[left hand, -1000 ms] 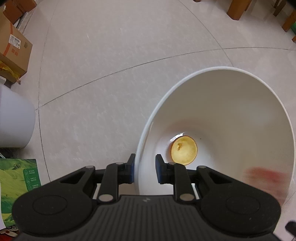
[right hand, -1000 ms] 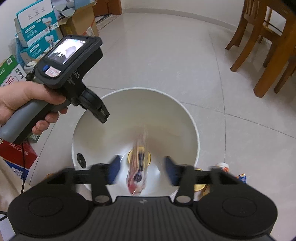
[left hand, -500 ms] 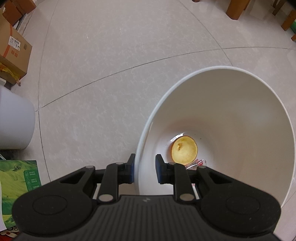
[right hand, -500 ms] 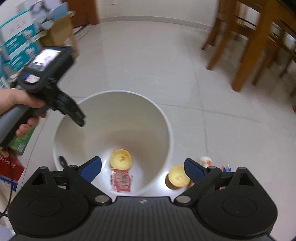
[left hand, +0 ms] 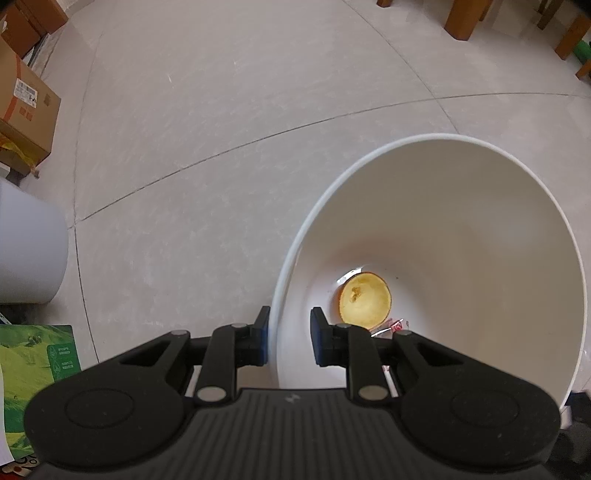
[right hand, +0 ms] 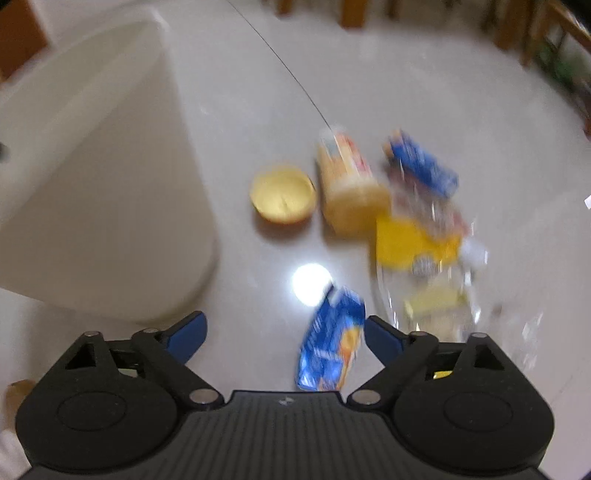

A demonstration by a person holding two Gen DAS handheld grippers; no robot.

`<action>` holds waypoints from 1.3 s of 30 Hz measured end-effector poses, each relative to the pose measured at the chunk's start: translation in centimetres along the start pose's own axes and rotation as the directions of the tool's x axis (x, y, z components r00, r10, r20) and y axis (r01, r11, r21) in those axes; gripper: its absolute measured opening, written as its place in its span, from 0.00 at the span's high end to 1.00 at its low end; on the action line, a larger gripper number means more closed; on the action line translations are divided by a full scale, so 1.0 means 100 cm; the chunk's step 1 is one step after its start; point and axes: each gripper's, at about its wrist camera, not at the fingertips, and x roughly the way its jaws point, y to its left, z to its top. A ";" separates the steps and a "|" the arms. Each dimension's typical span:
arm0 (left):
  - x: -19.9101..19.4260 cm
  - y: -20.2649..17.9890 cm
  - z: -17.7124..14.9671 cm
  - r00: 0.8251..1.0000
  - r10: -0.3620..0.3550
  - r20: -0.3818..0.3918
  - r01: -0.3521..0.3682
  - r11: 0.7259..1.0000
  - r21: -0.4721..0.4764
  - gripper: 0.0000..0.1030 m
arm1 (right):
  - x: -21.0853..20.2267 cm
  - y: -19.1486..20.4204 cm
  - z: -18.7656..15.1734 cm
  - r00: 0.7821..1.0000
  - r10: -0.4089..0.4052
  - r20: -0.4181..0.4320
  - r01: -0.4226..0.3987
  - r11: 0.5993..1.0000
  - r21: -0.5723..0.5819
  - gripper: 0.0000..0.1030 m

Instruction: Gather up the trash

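Observation:
My left gripper [left hand: 290, 341] is shut on the near rim of the white bin [left hand: 480, 258], one finger outside and one inside. At the bin's bottom lie an orange peel half [left hand: 365, 305] and a red wrapper [left hand: 397, 325]. The right wrist view is blurred. There my right gripper [right hand: 284, 332] is open and holds nothing, low over the floor beside the bin [right hand: 110, 184]. A blue wrapper [right hand: 328, 350] lies on the floor near its right finger. Further on lie an orange peel cup [right hand: 282, 199], a pale carton [right hand: 347, 188], another blue wrapper [right hand: 421, 166], a yellow packet [right hand: 413, 240] and clear plastic [right hand: 436, 306].
Cardboard boxes [left hand: 26, 107], a white container [left hand: 29, 251] and a green carton [left hand: 33, 362] stand left of the bin. Wooden furniture legs [left hand: 465, 18] rise at the far right, and more legs [right hand: 351, 11] show beyond the litter. Pale tiled floor [left hand: 221, 129] stretches ahead.
My right gripper let a red wrapper drop into the bin, opened wide, then swung right and down towards the litter on the floor. The left gripper kept its hold on the rim.

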 end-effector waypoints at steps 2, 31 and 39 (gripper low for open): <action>0.000 0.000 0.000 1.000 0.003 -0.001 -0.003 1.000 0.002 0.81 | 0.031 -0.004 -0.013 0.998 -0.038 -0.058 0.040 0.999 0.027 0.14; 0.001 0.001 0.002 1.000 -0.003 -0.003 0.003 1.000 -0.006 0.81 | 0.087 -0.042 0.006 0.991 -0.064 -0.114 0.084 0.981 0.177 0.37; 0.000 0.002 0.001 1.000 -0.006 -0.006 0.006 1.000 -0.012 0.81 | 0.047 -0.042 0.034 0.995 -0.032 -0.090 0.044 0.989 0.139 0.38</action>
